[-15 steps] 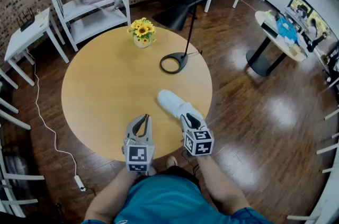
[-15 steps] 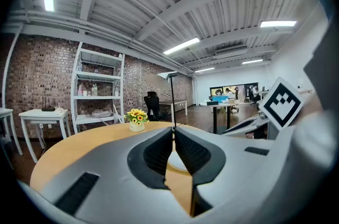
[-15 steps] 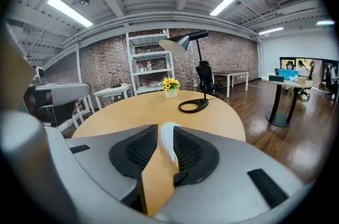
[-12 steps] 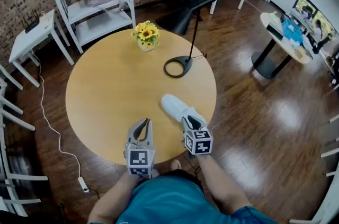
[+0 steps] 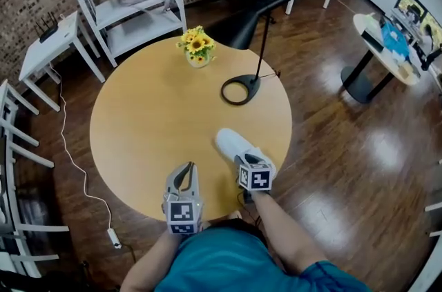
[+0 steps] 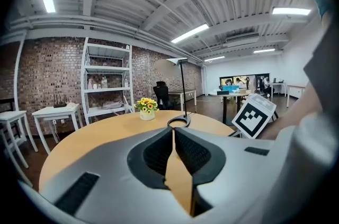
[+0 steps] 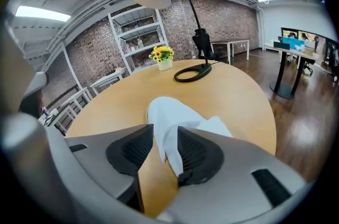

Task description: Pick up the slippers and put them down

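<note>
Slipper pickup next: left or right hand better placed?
Right. The right tongs stand open astride the white slipper at its near edge on the table, so they probably only need to close. The left tongs are shut, empty, off to the slipper's side.

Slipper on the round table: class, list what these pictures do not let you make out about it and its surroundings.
- Slipper heel end: head view, hidden under the right gripper; right gripper view, covered by its jaws.
- Slipper's underside: every view, it lies against the table.
- Shelf contents: head view, too small; left gripper view, too far off.
- Any second slipper: none shows; the table hides what lies beneath it.
</note>
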A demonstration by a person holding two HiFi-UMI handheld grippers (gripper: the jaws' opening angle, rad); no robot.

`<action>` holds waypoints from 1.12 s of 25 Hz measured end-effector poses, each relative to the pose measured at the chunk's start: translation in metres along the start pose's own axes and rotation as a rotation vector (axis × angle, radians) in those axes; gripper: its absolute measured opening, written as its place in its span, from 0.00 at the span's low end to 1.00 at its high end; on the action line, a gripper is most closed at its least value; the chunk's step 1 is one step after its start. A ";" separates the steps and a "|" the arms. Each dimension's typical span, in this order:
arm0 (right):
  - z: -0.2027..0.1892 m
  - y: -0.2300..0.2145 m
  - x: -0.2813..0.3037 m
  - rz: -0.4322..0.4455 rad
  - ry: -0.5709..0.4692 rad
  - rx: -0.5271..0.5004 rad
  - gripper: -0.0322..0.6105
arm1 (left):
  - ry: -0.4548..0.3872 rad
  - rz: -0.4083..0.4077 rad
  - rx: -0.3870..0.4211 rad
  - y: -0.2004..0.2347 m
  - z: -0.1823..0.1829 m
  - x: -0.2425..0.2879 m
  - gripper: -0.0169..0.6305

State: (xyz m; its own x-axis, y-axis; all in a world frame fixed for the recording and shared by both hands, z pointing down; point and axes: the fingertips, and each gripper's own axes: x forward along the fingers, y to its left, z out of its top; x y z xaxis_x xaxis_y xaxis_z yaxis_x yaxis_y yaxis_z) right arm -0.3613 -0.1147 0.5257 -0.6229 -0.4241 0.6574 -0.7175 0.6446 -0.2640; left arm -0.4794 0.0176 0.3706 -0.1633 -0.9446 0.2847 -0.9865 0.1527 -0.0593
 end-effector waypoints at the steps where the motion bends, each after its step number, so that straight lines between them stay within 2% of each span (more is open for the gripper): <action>1: -0.002 -0.001 0.006 0.001 0.012 0.006 0.32 | 0.001 0.002 0.001 0.000 -0.001 0.002 0.05; 6: -0.008 -0.004 0.029 -0.029 0.061 -0.023 0.31 | 0.015 0.003 0.004 0.001 -0.007 0.008 0.05; 11: -0.006 -0.002 0.022 -0.058 0.051 -0.086 0.10 | 0.022 -0.008 0.005 0.000 -0.007 0.005 0.05; 18: 0.000 0.016 -0.035 -0.054 -0.061 -0.107 0.09 | 0.001 -0.069 0.008 -0.014 -0.005 -0.007 0.05; 28: -0.019 0.023 -0.135 -0.190 -0.188 -0.083 0.09 | -0.046 -0.263 0.015 -0.062 -0.011 -0.023 0.04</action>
State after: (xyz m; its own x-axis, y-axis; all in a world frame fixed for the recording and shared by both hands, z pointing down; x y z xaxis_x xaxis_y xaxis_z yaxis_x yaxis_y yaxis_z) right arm -0.2880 -0.0307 0.4443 -0.5321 -0.6476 0.5454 -0.8038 0.5888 -0.0851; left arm -0.4145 0.0326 0.3784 0.0998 -0.9635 0.2484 -0.9946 -0.1039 -0.0033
